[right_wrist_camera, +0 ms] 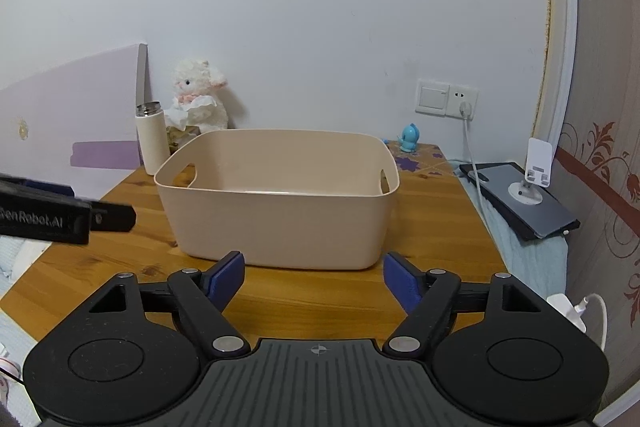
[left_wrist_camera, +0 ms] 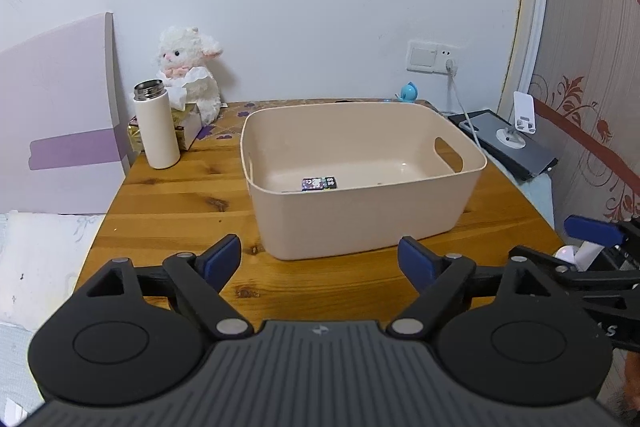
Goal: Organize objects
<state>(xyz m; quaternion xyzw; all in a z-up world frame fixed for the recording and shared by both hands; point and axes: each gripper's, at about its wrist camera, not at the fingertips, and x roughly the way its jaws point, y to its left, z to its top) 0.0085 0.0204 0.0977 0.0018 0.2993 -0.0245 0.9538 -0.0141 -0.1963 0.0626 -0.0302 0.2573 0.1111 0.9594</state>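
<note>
Partway through, judging by the layout: one small patterned packet (left_wrist_camera: pixel 319 183), perhaps a card box, already lying on the floor of the beige bin (left_wrist_camera: pixel 372 227) on the bench (left_wrist_camera: pixel 176 211). Left hand-held gripper (left_wrist_camera: pixel 320 263) and right hand-held gripper (right_wrist_camera: pixel 314 279) both released, empty, just short of the bin. White flask (left_wrist_camera: pixel 157 125), tissue box (left_wrist_camera: pixel 188 125) and blue figurine (right_wrist_camera: pixel 410 137) not yet binned.
</note>
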